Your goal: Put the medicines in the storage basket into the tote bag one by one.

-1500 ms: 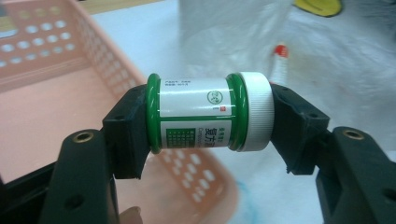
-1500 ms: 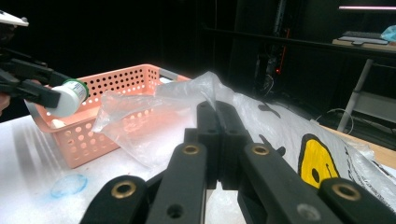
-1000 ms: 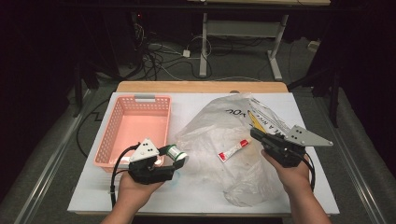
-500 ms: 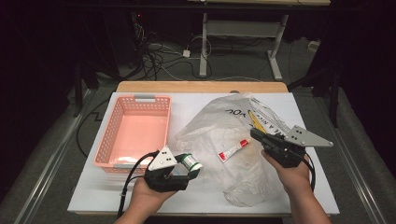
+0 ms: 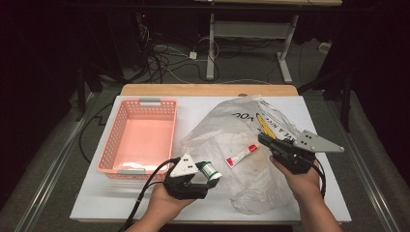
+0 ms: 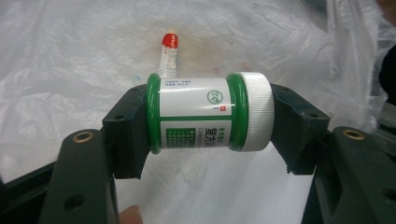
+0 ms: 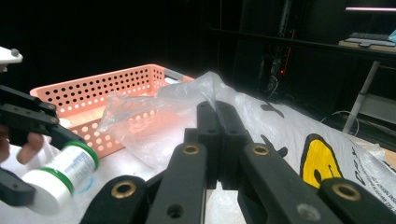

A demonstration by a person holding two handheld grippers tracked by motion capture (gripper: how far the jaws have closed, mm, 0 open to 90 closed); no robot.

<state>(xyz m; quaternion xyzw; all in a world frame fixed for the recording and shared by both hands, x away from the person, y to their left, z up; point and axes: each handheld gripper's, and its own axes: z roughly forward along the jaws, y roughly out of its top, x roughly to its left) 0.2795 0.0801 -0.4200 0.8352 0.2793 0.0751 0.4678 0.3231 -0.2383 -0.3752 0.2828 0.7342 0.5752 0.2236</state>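
Surface: white tabletop (image 5: 96, 203), dark room.
Left gripper (image 6: 210, 119): I clamp the green white-capped pill bottle (image 6: 205, 116) end to end, aimed at the bag.
Right gripper (image 7: 219, 119): clenched on the clear plastic bag (image 5: 232, 130), lifting its mouth open.
Beyond: red-capped tube (image 5: 241, 155) inside; pink basket (image 5: 140, 104) behind.

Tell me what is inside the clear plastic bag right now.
Through the clear plastic bag a small white tube with a red cap shows, lying flat. The bag's printed and crumpled parts on the right hide whatever else may be there. The green-and-white bottle is outside, in the left gripper.
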